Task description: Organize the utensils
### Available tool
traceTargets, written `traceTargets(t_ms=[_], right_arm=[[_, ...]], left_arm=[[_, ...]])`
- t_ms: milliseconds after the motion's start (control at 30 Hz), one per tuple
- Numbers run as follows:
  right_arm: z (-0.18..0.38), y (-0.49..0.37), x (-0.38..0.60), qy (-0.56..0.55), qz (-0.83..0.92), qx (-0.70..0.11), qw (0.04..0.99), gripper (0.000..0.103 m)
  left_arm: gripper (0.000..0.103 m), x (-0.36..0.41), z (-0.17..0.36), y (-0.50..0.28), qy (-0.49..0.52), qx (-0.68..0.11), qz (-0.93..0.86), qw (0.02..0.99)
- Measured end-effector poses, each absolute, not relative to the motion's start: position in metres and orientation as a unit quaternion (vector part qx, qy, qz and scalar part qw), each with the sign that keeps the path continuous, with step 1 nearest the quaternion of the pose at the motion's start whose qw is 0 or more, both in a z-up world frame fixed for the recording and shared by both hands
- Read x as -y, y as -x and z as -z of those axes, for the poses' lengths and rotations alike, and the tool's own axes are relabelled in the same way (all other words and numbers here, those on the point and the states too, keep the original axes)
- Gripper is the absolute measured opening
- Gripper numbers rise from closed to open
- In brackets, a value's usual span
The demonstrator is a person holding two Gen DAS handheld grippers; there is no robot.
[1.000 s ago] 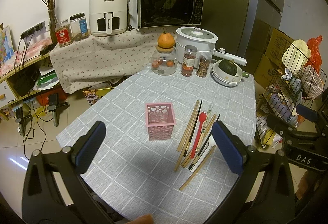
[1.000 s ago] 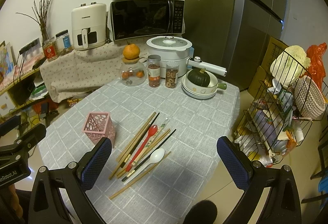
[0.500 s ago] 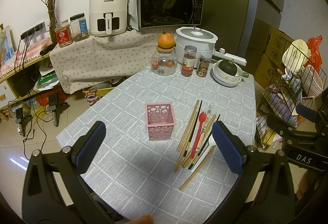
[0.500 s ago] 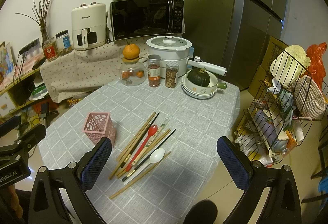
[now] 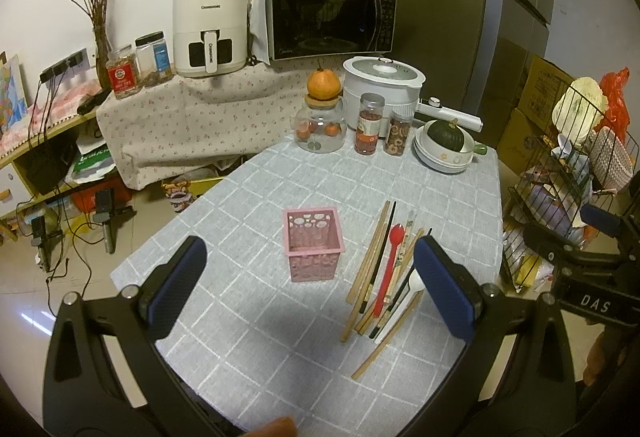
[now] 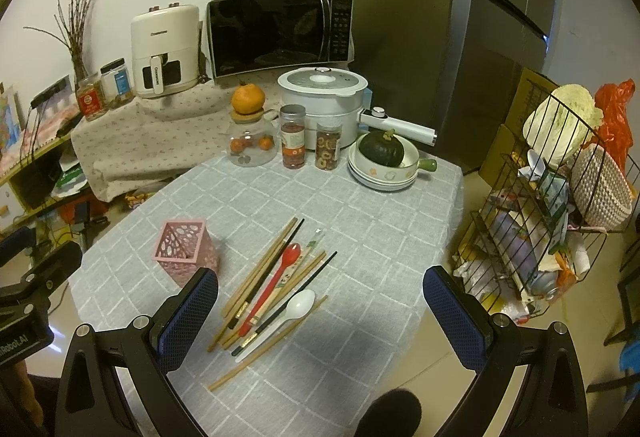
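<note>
A pink perforated holder (image 5: 313, 243) (image 6: 182, 251) stands empty on the grey checked tablecloth (image 5: 280, 337) (image 6: 380, 237). To its right lies a loose pile of wooden and black chopsticks (image 5: 370, 261) (image 6: 264, 269), with a red spoon (image 5: 390, 265) (image 6: 276, 279) and a white spoon (image 5: 406, 301) (image 6: 290, 311) among them. My left gripper (image 5: 308, 287) hovers open above the near table, in front of the holder. My right gripper (image 6: 320, 313) is open too, above the pile's near end. Neither holds anything.
At the table's far end stand a glass jar (image 5: 320, 127) topped by an orange, two spice jars (image 5: 370, 125), a white cooker (image 5: 382, 91) and stacked bowls (image 5: 444, 153) holding a green squash. A wire rack (image 6: 552, 205) stands right of the table. Microwave (image 6: 280, 33) and air fryer behind.
</note>
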State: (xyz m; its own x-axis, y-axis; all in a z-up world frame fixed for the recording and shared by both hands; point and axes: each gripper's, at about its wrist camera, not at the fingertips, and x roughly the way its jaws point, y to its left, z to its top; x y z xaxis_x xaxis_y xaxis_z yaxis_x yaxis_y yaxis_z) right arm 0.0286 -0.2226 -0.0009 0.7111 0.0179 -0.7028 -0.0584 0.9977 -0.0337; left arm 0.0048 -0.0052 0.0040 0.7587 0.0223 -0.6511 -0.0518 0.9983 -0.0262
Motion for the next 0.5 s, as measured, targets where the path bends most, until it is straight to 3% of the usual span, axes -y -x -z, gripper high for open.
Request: traceTargets(t_ms=[233,500], right_arm=[[0.013,-0.066,0.233,0.004,-0.033,-0.446,0.894,0.103],[0.08,-0.12,0.255,-0.046,-0.05,-0.559,0.826,0.103]], left_arm=[[0.103,0.006,-0.004,-0.03,0.001,-0.338,-0.002,0.941],[0.103,0.019,0.034,-0.079,-0.036,-0.435,0.062,0.898]])
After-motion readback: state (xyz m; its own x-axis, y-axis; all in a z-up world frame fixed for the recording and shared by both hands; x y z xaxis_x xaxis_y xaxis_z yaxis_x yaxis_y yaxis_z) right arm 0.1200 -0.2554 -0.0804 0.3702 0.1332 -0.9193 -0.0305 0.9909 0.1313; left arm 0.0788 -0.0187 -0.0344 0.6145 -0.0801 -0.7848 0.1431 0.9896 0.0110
